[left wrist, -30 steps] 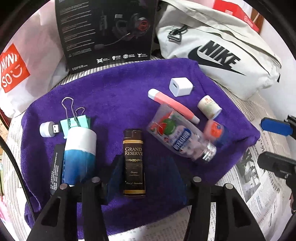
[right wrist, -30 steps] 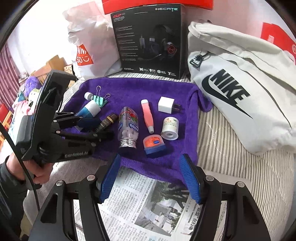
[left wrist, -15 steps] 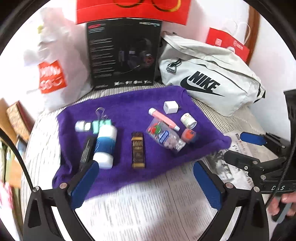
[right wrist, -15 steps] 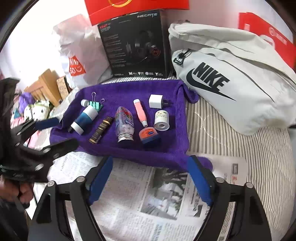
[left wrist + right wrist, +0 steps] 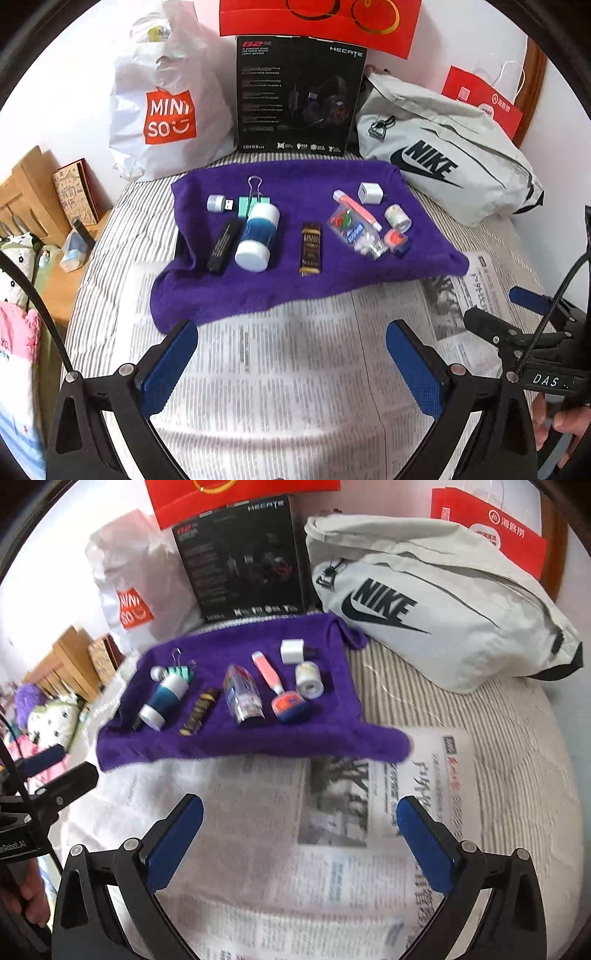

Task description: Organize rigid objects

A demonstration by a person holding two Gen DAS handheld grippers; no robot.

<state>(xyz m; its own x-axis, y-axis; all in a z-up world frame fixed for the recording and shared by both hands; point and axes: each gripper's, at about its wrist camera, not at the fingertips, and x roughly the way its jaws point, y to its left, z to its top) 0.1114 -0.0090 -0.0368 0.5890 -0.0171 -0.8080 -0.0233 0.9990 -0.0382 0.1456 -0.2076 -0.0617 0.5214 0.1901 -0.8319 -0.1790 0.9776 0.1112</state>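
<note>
Left hand-held gripper (image 5: 291,354): fingers standing wide apart, holding nothing, hovering over the newspaper (image 5: 295,369) short of the towel's near edge.
Right hand-held gripper (image 5: 300,832): fingers also spread wide, gripping nothing, hanging above the newspaper's printed photo; its fingertips are showing at the right edge of the left wrist view.
Newspaper: lying flat on the striped bed (image 5: 498,738), its far part tucked under the purple towel (image 5: 295,181).
Purple towel: spreading across the bed and carrying all the small items.
Towel, left group: a USB stick (image 5: 220,203) is lying just beside a teal binder clip (image 5: 253,201); a blue-and-white cylinder (image 5: 257,238) is lying on its side touching the clip; a black bar (image 5: 222,246) is lying alongside the cylinder.
Towel, middle: a dark Grand Reserve pack (image 5: 310,249) is lying alone, apart from both groups.
Towel, right group: a clear candy bottle (image 5: 354,232) is lying on its side, touching a pink tube (image 5: 356,208); a white charger cube (image 5: 369,193), a small white jar (image 5: 397,216) and an orange-lidded tin (image 5: 397,242) are sitting close by.
Behind the towel: a Miniso bag (image 5: 166,110), a black headset box (image 5: 299,96) and a grey Nike bag (image 5: 443,162) are standing against the wall.
</note>
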